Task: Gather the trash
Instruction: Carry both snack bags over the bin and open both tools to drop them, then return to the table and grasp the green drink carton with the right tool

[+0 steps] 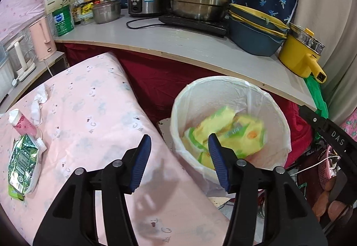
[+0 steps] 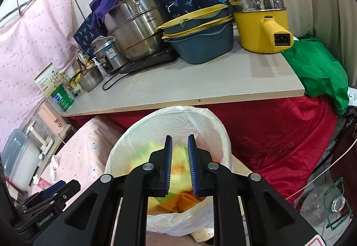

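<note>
1. A pink printed fabric-covered surface (image 1: 89, 116) spreads under and to the left of the left gripper (image 1: 179, 147).
2. A pale wooden shelf board (image 2: 200, 80) runs across ahead of both grippers, carrying steel pots, stacked blue-and-yellow basins and a yellow electric pot.
3. The round white bin lined with a thin plastic bag (image 1: 279, 116) stands just ahead and to the right of the left gripper, and directly beneath the right gripper (image 2: 180, 145).
4. A yellow-and-green crumpled wrapper (image 1: 243, 134) lies inside the bin, past the left gripper's right fingertip; it looks blurred.
5. The left gripper is spread wide, nothing between its blue pads.
6. The right gripper hangs over the bin mouth, its pads a narrow gap apart and holding nothing.
7. A green printed foil pouch (image 1: 22, 163) lies on the pink surface, far left of the left gripper.
8. A crumpled white tissue (image 1: 39, 100) lies beyond the pouch.
9. A pink-and-white tube (image 1: 21, 122) lies between tissue and pouch.
</note>
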`<state>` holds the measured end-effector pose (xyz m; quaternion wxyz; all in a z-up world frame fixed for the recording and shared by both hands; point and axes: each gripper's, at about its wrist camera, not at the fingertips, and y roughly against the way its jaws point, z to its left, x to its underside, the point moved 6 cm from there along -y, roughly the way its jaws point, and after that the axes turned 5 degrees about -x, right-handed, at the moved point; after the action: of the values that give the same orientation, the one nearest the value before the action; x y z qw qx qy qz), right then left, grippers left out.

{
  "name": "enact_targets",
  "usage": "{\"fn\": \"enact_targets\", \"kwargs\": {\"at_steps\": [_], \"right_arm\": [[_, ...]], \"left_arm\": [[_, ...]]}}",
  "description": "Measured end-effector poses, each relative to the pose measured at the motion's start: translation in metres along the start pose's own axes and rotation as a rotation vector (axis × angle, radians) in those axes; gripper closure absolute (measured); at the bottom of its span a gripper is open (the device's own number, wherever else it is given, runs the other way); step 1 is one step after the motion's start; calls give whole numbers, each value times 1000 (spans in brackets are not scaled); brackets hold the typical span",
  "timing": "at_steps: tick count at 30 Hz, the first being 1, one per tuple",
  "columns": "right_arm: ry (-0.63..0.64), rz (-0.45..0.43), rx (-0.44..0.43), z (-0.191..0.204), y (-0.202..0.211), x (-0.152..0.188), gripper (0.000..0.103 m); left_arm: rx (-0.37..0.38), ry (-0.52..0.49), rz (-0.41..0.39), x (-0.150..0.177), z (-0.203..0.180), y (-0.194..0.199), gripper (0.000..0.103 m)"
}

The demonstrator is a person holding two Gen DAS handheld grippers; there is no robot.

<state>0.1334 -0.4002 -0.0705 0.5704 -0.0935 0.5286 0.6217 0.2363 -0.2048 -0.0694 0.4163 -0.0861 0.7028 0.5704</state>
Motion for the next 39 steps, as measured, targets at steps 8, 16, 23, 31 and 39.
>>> {"fn": "enact_targets", "kwargs": {"at_steps": [8, 16, 23, 31, 39], "right_arm": [[47, 14, -27, 28, 5, 7, 79], [104, 27, -75, 72, 13, 21, 70], [164, 63, -133, 121, 15, 43, 68], [237, 84, -204, 184, 22, 68, 54], [290, 136, -269, 244, 24, 107, 43]], "left_arm": [[-23, 47, -3, 5, 24, 7, 48], [-66, 111, -18, 18, 67, 26, 39], [-120, 220, -24, 32, 124, 46, 38], [-198, 321, -39, 56, 189, 73, 34], [-260, 413, -18, 92, 256, 91, 32]]}}
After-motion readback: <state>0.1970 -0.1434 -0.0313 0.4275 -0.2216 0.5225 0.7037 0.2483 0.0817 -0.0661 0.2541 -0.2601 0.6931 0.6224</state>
